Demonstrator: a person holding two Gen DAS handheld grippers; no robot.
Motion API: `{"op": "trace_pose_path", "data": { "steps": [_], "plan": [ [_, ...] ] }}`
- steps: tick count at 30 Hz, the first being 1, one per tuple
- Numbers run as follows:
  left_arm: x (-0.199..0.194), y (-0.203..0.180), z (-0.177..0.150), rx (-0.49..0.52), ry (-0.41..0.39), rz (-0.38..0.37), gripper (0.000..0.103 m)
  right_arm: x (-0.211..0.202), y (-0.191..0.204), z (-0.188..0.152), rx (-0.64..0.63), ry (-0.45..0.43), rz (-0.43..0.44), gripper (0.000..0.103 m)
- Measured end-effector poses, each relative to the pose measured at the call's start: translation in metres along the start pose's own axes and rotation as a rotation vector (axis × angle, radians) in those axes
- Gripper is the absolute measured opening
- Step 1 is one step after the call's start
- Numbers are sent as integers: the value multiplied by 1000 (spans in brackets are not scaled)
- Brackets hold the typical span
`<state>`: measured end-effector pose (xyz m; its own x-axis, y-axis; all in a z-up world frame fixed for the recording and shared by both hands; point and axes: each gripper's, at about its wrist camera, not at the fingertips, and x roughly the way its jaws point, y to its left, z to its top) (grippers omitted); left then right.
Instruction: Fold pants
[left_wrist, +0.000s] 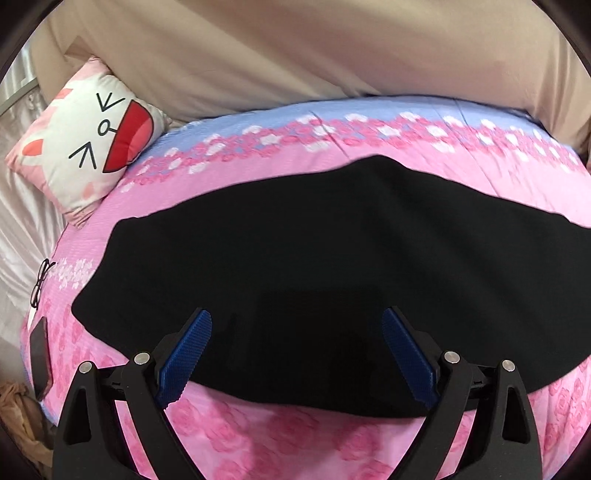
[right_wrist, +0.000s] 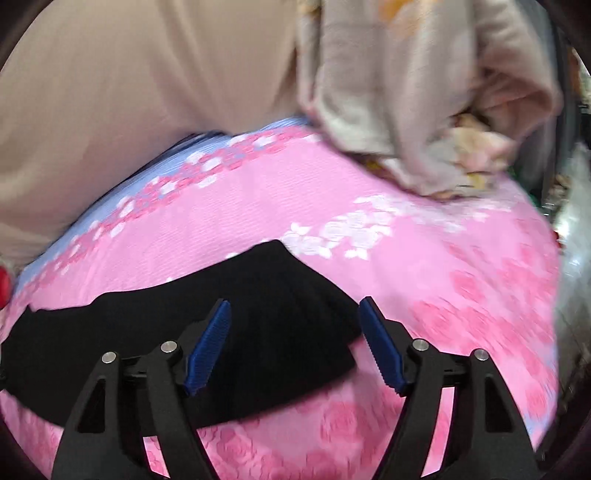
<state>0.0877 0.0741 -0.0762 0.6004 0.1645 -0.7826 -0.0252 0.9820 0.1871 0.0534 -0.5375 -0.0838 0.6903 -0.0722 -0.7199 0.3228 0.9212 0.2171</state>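
Note:
Black pants (left_wrist: 332, 266) lie flat across a pink floral bedspread (left_wrist: 424, 155), stretching left to right. My left gripper (left_wrist: 297, 325) is open, its blue pads above the near edge of the pants, holding nothing. In the right wrist view the right end of the pants (right_wrist: 266, 325) shows as a flared, gathered corner. My right gripper (right_wrist: 295, 314) is open over that end, with its left pad over the cloth and its right pad (right_wrist: 382, 350) over the bedspread (right_wrist: 461, 277).
A cushion with a cartoon face (left_wrist: 88, 136) leans at the bed's far left. Glasses (left_wrist: 40, 280) and a dark phone (left_wrist: 40, 362) lie at the left edge. A beige cover (left_wrist: 295, 55) lies along the far side. A crumpled blanket (right_wrist: 424, 99) sits at the far right.

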Motion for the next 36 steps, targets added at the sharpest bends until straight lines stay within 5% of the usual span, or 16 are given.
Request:
{"op": "trace_pose_path", "data": {
  "steps": [2, 3, 4, 5, 8, 10, 11, 12, 16, 22, 24, 25, 26, 27, 33, 36],
  "plan": [
    [0, -8, -1, 13, 8, 9, 92, 18, 8, 8, -79, 32, -10, 67],
    [-1, -10, -1, 15, 10, 14, 92, 25, 13, 9, -103, 51, -3, 50],
    [-1, -12, 0, 16, 13, 21, 92, 32, 16, 10, -122, 85, 12, 10],
    [-1, -13, 2, 16, 16, 31, 92, 30, 23, 15, -163, 82, -11, 8],
    [2, -17, 5, 9, 19, 64, 92, 8, 19, 30, -217, -3, -57, 7],
    [8, -19, 3, 9, 39, 79, 92, 25, -2, 30, -172, 71, -31, 13],
    [14, -20, 2, 11, 54, 87, 92, 39, -7, 21, -181, 139, -25, 21],
    [21, -20, -1, 12, 79, 101, 92, 38, -6, 17, -195, 124, -23, 25],
    [22, -20, -1, -1, 90, 107, 92, 10, -13, 11, -160, 68, 43, 72],
    [8, -33, 3, 30, 52, 71, 92, 19, -47, -5, -48, 133, 86, 76],
    [2, -43, 6, 51, 29, 51, 92, 19, -37, -7, -66, 121, 120, 76],
    [0, -49, 7, 62, 23, 42, 92, 20, -33, -6, -70, 126, 138, 55],
    [-1, -57, 9, 75, 17, 34, 92, 25, -27, -5, -43, 150, 193, 20],
    [-2, -62, 10, 83, 14, 30, 92, 27, -24, -3, -5, 161, 228, 19],
    [1, -80, 14, 127, 5, 40, 92, -32, -19, 26, -55, -15, 79, 17],
    [19, -79, 9, 127, 44, 57, 94, 15, -41, 3, -30, 135, 13, 17]
  ]
}}
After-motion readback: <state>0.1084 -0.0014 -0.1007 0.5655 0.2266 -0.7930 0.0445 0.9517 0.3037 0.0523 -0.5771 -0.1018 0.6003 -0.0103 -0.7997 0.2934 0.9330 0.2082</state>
